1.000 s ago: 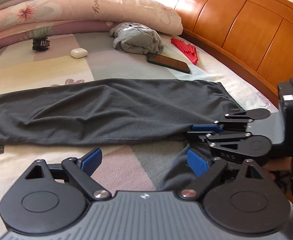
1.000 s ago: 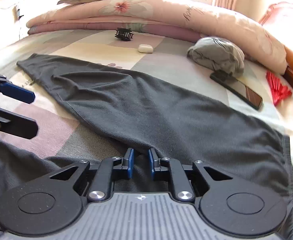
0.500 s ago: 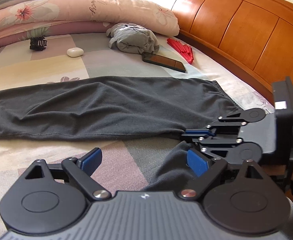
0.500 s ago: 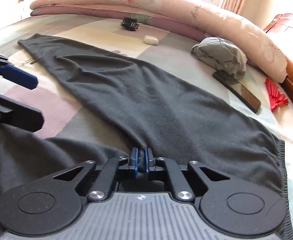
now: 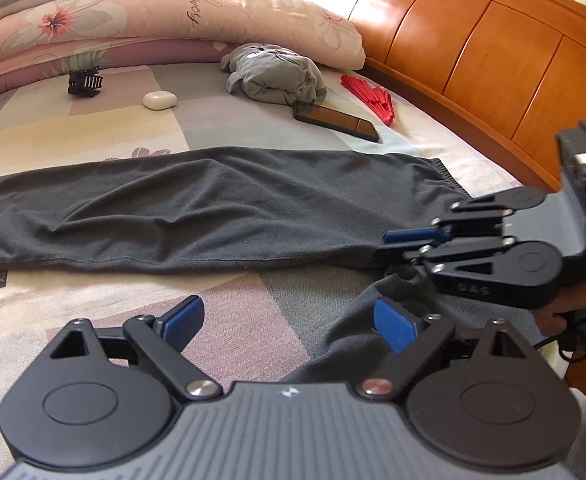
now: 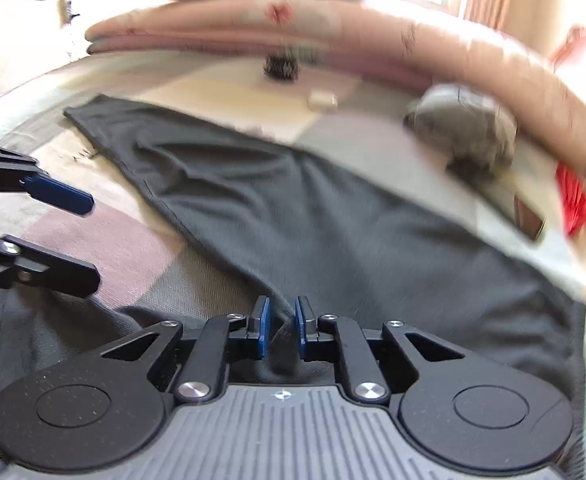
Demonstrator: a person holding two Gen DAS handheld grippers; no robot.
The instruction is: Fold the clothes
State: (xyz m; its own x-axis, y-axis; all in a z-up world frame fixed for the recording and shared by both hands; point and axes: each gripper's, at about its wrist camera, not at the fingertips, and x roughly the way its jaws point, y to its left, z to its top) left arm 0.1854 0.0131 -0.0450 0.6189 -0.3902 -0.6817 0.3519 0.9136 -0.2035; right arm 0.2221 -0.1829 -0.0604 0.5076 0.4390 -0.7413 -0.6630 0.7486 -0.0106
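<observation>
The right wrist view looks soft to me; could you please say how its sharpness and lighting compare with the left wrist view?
Right wrist view: motion blur smears the pink floral quilt and grey plush toy, and the window area is blown out. Left wrist view: sharp, with stitching on the dark grey trousers legible, fisheye bending at the edges and sun glare on the orange wooden headboard.

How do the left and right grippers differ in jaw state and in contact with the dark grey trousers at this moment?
The left gripper stands wide open, while the right gripper has a narrow gap that is opening. A fold of the dark grey trousers sits between the right gripper's pads, whereas between the left gripper's pads lies mostly bare bedspread, with cloth only by one pad. Both have blue pads and point down at the bed.
</observation>
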